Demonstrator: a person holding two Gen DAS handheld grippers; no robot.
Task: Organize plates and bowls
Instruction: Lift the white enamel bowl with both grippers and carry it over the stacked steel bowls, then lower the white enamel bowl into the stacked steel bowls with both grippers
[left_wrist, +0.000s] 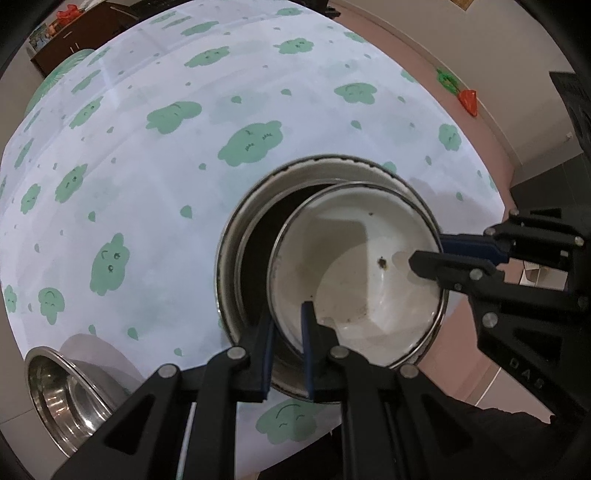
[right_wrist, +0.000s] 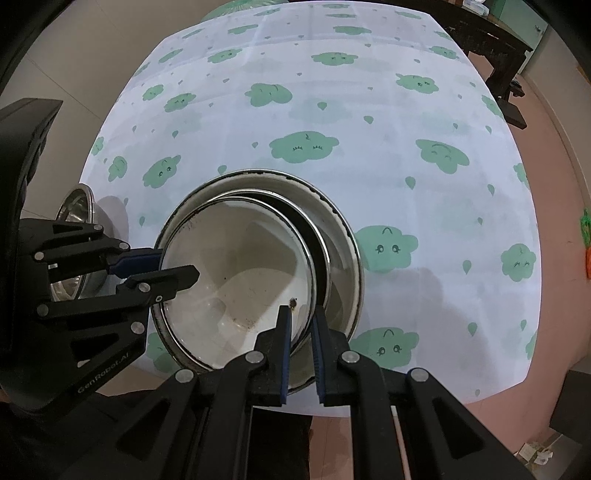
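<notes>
I have both tools pinching the white bowl (left_wrist: 354, 273) by opposite rims: left tool (left_wrist: 288, 332), right tool (right_wrist: 301, 332). It hangs tilted over the larger bowl (left_wrist: 258, 199) on the worktop (left_wrist: 147, 184). Enamel looks stiff, slippery, chip-prone; rims suit gripping

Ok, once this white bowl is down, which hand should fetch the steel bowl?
Left, probably. The steel bowl sits beyond the left gripper, while the right gripper grips the white bowl at its far rim.
</notes>
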